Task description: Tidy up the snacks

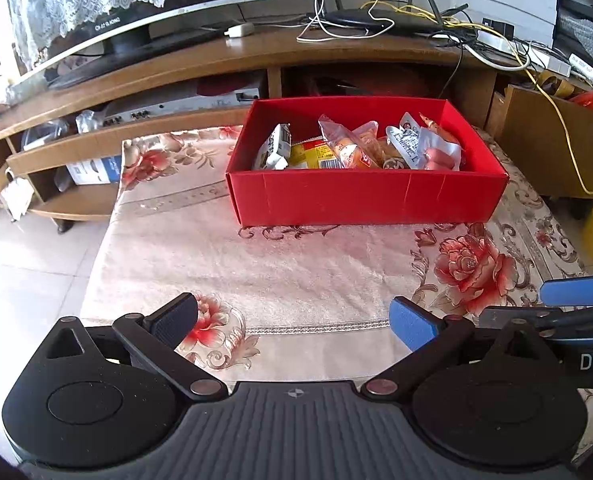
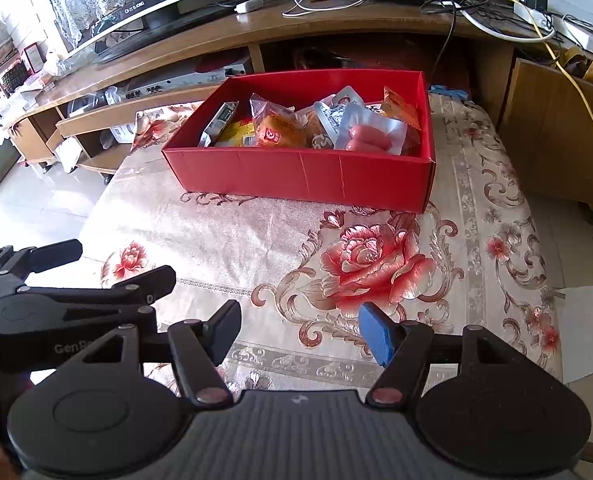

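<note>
At the far side of the floral-cloth-covered desk (image 2: 280, 224) stands the open red rectangular cardboard box (image 2: 304, 172), holding the snacks in a loose heap: a clear vacuum pack of pink sausages (image 2: 370, 136) to the right, an orange-wrapped bun packet (image 2: 276, 128) in the middle, a white-and-grey wrapper (image 1: 274, 146) leaning on end at the left. Both tools hover over the near, bare part of the cloth, well apart from the box. Left tool (image 1: 292, 320): fingers spread, nothing between them. Right tool (image 2: 300, 332): fingers likewise spread and empty. Judged from this layout, no snack remains outside the box, so further sorting means reaching in. Risks: a finger catching the near wall and shoving or tipping the light box; slick film slipping from the pads; the leaning wrapper toppling when a neighbour is lifted; the two tools, side by side, colliding on approach.
</note>
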Motion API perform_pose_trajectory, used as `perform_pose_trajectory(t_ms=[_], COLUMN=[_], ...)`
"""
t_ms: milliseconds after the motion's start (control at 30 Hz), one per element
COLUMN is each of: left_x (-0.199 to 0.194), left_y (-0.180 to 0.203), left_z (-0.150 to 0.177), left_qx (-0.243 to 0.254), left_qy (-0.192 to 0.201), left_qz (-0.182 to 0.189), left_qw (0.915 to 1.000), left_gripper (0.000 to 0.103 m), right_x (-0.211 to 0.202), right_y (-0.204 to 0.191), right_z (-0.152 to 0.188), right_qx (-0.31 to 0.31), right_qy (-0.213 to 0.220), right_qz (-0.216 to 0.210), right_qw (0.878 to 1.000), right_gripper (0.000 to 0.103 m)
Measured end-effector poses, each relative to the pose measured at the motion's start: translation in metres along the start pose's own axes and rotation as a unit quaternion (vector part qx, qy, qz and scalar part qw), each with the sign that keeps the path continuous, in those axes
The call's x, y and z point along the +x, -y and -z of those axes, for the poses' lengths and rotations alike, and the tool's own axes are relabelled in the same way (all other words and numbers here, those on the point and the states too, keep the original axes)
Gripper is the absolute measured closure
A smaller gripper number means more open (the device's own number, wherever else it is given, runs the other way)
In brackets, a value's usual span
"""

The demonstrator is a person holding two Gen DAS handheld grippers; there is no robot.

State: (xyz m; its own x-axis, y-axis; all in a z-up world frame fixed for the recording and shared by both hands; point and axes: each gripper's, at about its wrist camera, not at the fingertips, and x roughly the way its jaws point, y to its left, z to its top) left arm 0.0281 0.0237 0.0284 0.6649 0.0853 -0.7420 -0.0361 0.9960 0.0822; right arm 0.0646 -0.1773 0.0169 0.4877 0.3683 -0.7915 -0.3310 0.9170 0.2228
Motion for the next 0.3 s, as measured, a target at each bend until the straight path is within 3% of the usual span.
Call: perform_pose_trajectory(t_ms=[300], left_x=[-0.0014], left_y=[-0.0018], left_z=[0.0011], left_qx=[-0.005], left_qy=[0.000], left_qz=[0.002], left_qw=[1.0000], left_gripper=[0.000], right_x=[-0.0001], right_y=[0.0000], right_z=[0.0007], right_qx=[0.000], right_qy=[0.001], right_qz=[-0.002], right_qw=[1.000], right_gripper=[0.035])
